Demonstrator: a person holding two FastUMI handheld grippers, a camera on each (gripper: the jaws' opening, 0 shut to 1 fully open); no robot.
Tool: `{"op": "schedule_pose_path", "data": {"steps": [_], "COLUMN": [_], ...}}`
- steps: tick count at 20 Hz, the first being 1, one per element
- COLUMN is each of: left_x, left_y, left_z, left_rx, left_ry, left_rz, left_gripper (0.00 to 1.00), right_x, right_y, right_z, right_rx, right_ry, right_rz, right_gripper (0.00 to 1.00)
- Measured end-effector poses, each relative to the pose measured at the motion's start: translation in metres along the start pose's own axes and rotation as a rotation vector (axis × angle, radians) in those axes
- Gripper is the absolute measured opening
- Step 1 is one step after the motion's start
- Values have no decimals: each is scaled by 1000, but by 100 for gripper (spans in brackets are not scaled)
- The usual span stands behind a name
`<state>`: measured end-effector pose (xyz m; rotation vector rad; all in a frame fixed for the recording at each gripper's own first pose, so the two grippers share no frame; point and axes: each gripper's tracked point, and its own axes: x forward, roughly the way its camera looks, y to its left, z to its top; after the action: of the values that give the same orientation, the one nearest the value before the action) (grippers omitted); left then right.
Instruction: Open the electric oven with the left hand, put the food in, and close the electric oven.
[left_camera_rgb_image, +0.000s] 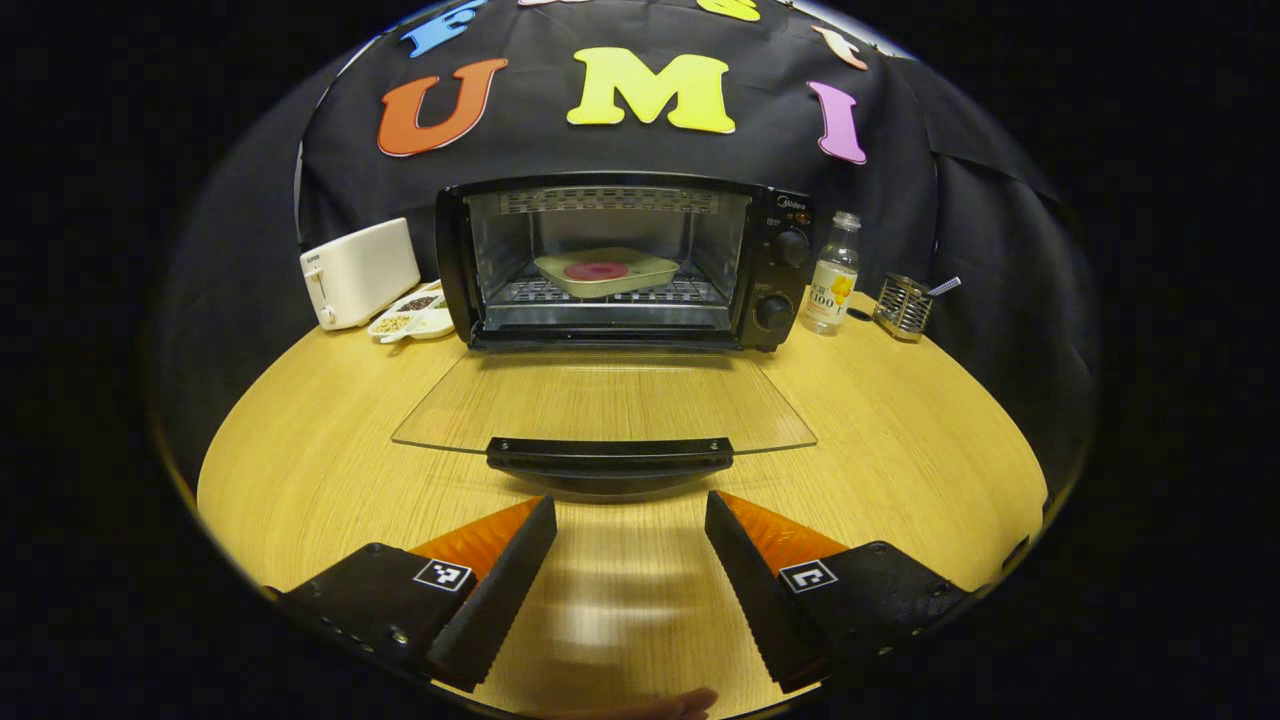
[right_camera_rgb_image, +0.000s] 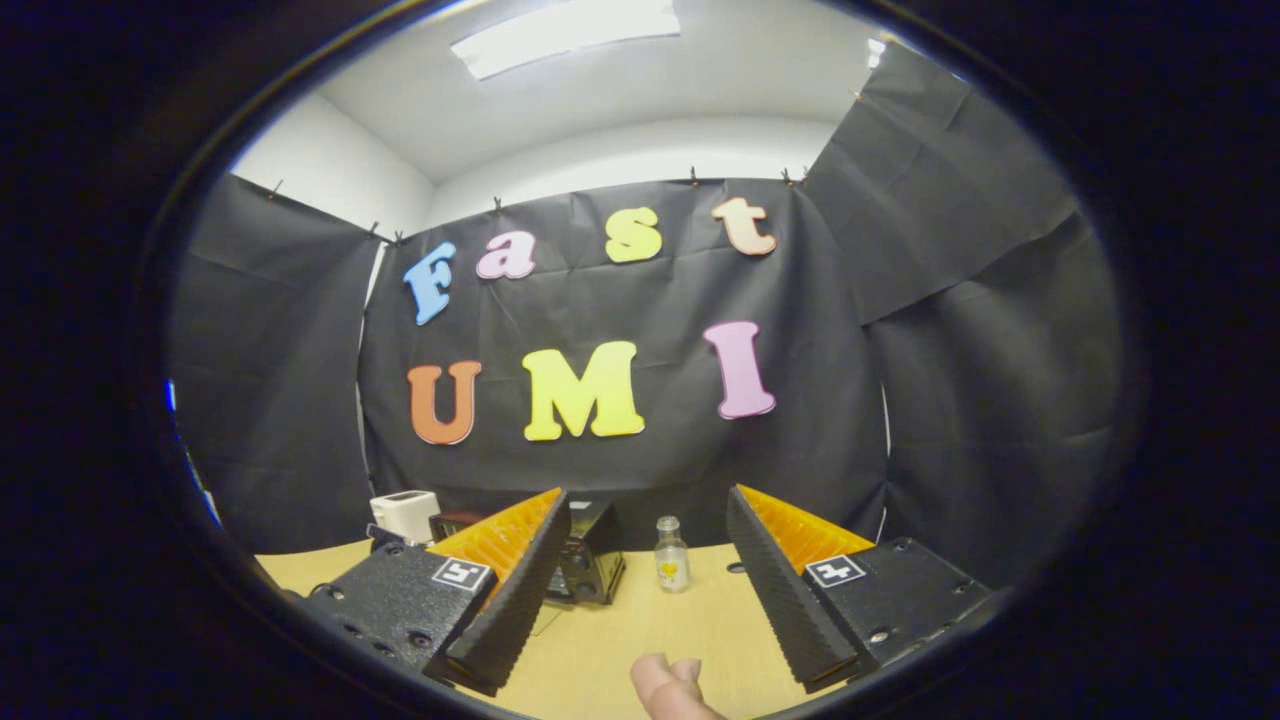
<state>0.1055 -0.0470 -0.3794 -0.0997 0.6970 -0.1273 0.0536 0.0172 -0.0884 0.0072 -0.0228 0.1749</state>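
The black electric oven (left_camera_rgb_image: 780, 270) stands at the back of the round wooden table, its glass door (left_camera_rgb_image: 600, 405) folded down flat toward me. On the rack inside rests a cream tray with a red round piece of food (left_camera_rgb_image: 598, 271). My left gripper (left_camera_rgb_image: 630, 510) hovers open just in front of the door's black handle (left_camera_rgb_image: 610, 455), nothing between its fingers. In the right gripper view my right gripper (right_camera_rgb_image: 648, 520) is open and raised, tilted up toward the wall; behind its left finger part of the oven (right_camera_rgb_image: 590, 565) shows.
A white toaster (left_camera_rgb_image: 358, 272) and a divided dish of grains (left_camera_rgb_image: 412, 312) sit left of the oven. To its right stand a small bottle (left_camera_rgb_image: 833, 275) and a wire holder (left_camera_rgb_image: 903, 305). A fingertip (right_camera_rgb_image: 668, 685) shows at the bottom of the right gripper view.
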Motion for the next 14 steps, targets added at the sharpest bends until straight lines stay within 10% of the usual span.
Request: {"op": "schedule_pose_path", "data": {"steps": [14], "left_x": [21], "left_y": [5], "left_z": [10], "left_rx": [46], "left_ry": [-4], "left_rz": [52], "left_gripper": [96], "right_x": [-13], "right_y": [-12], "right_z": [-2], "right_rx": [10], "right_ry": [-15], "right_rz": [0], "right_gripper": [94]}}
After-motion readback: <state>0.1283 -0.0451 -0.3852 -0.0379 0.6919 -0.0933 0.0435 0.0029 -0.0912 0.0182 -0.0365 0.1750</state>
